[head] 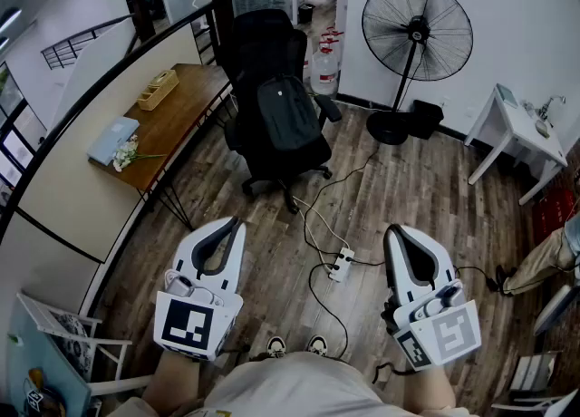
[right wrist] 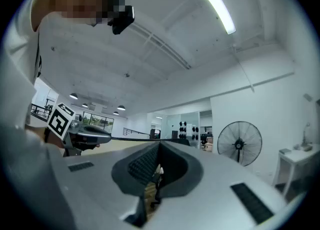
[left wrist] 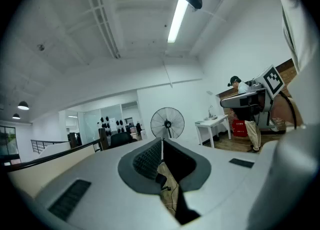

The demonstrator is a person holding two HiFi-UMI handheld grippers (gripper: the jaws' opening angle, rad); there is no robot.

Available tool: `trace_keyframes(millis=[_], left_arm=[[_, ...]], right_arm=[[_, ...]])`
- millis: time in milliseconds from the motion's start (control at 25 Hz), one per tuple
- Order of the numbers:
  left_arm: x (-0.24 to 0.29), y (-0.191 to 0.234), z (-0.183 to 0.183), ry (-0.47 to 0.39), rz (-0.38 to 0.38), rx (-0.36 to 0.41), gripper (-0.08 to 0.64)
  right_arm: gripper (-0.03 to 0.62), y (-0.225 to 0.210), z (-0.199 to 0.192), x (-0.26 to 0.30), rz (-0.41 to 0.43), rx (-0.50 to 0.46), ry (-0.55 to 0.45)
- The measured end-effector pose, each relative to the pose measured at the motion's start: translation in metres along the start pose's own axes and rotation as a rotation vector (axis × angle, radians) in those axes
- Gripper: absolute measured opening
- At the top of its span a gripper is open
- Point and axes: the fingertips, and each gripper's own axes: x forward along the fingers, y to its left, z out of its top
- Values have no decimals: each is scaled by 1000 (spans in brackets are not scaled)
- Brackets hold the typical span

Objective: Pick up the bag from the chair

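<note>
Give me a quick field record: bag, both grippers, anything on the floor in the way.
bag: dark backpack, upright on the seat of the black office chair, against its backrest
left gripper: fingers shut, empty, well short of the chair
right gripper: fingers shut, empty, well short of the chair
floor: power strip and cables lie between grippers and chair
surroundings: wooden desk left of chair, standing fan to its right

We can read no words, brands or numbers; the only signs are black-and-white square markers (head: 192,324), one on the left hand-held gripper (head: 237,221), one on the right hand-held gripper (head: 391,227)
</note>
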Motion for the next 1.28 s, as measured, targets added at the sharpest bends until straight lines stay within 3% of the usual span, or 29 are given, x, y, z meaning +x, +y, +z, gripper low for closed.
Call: trace_keyframes(millis=[200, 520, 720, 880, 920, 960, 1000, 1040, 1080, 1160, 1280], left_arm=[[11, -11, 1, 10, -3, 5, 15], [28, -38, 9, -3, 7, 7, 15], [29, -51, -6, 44, 38, -2, 15], [26, -66, -6, 46, 64, -17, 15], [27, -68, -4, 37, 66, -24, 15], [29, -69, -3, 24, 65, -38, 17], [30, -70, -2, 15, 63, -51, 87], [33, -70, -3, 14, 65, -57, 265], [36, -69, -5, 20, 74, -53, 393], [42, -65, -13, 37, 102, -28, 411], [51, -57, -24, 55, 107, -38, 413]], right_arm=[[3, -15, 5, -7, 12, 73, -73], [3, -38, 0, -13, 31, 20, -55], [3, -60, -10, -28, 2, 79, -91], [8, -65, -19, -38, 42, 57, -78], [35, -67, -21, -37, 42, 48, -73], [131, -68, -22, -35, 38, 45, -72], [276, -71, -24, -33, 27, 43, -76], [387, -75, -25, -31, 10, 38, -82], [478, -78, -26, -28, -9, 28, -87], [547, -82, -28, -20, -26, 3, -85], [549, -82, -32, -7, -19, -4, -71]])
